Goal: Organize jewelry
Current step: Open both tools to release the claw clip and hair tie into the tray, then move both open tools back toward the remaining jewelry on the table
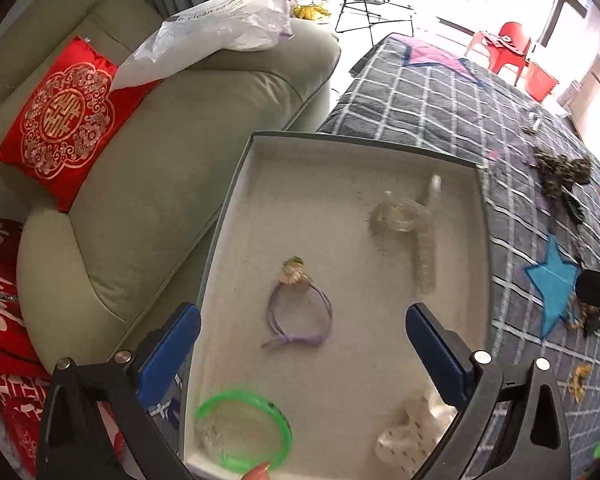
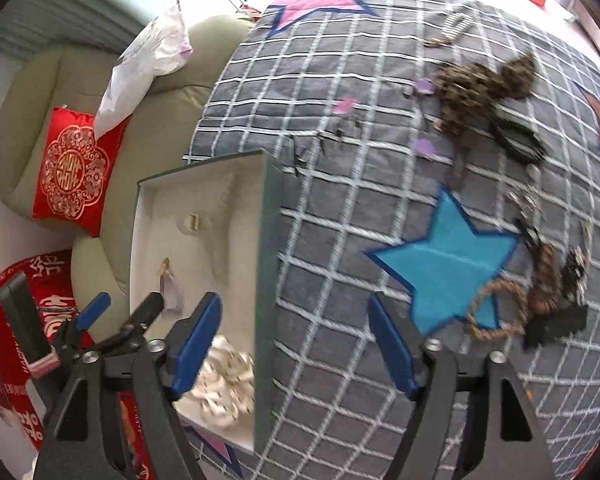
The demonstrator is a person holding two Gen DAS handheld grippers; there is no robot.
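Observation:
A shallow grey-green box with a pale lining sits on the checked cloth. In it lie a purple cord bracelet with a flower charm, a clear beaded piece, a green bangle and a white spotted hair tie. My left gripper is open and empty above the box. My right gripper is open and empty over the cloth, just right of the box wall. A brown rope bracelet and dark pieces lie right of it.
A leopard-print hair tie, a dark clip and small hairpins lie on the cloth farther back. A green sofa with a red cushion and a plastic bag stands to the left.

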